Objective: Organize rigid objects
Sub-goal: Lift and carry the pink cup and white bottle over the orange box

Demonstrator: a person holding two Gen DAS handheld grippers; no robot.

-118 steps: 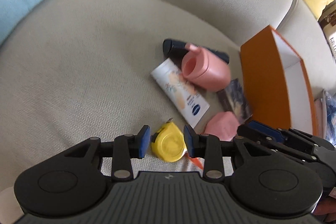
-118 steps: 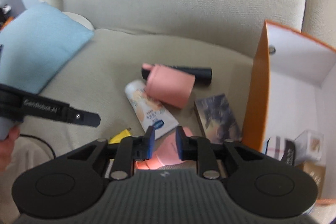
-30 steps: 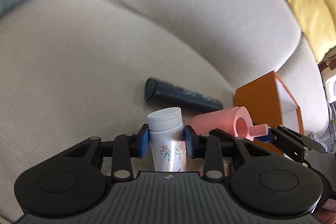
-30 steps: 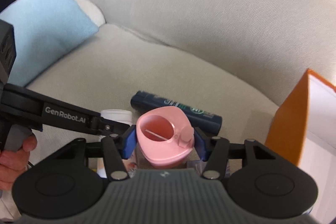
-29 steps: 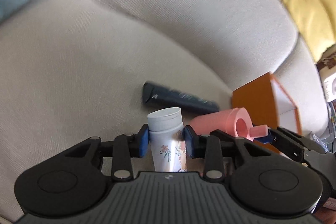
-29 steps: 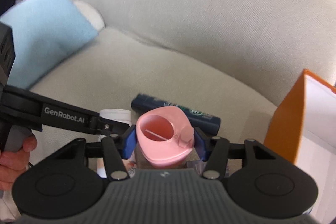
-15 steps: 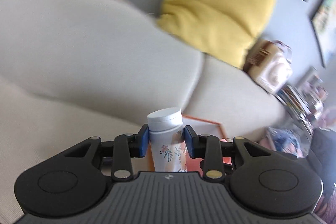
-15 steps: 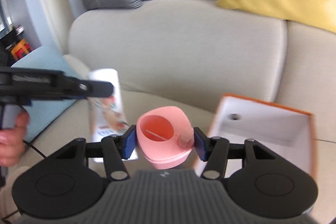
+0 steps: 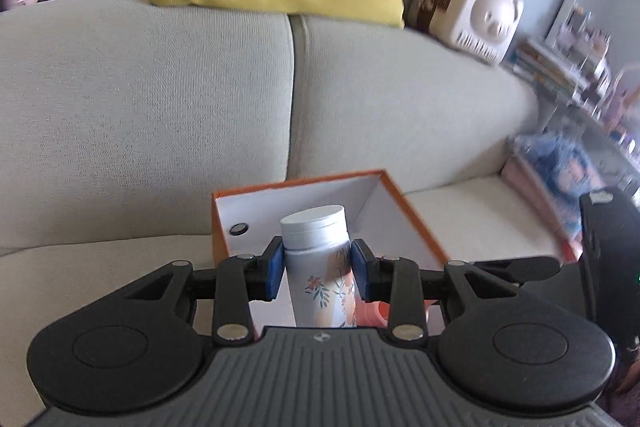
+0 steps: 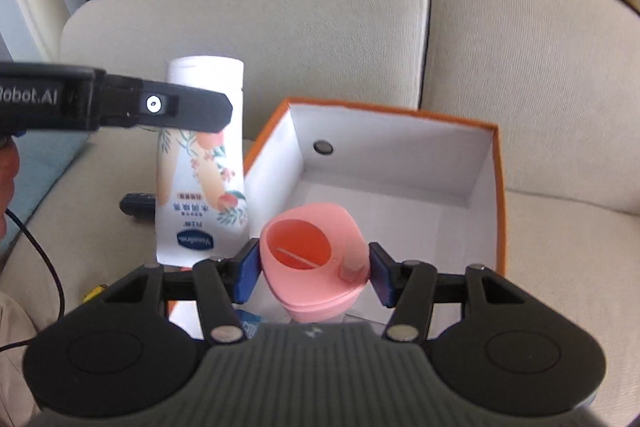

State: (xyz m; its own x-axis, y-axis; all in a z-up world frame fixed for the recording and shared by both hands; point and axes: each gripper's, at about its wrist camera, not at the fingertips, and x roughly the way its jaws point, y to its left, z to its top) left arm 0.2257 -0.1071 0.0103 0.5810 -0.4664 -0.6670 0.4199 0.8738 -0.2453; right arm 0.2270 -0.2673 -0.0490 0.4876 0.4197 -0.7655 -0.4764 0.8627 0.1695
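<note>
Showing only rightward: dark tube (image 10: 136, 203) beside box (image 10: 498, 195).

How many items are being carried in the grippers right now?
2: the white floral tube clamped in the left gripper, and the pink cup in the right gripper over the orange box.
</note>
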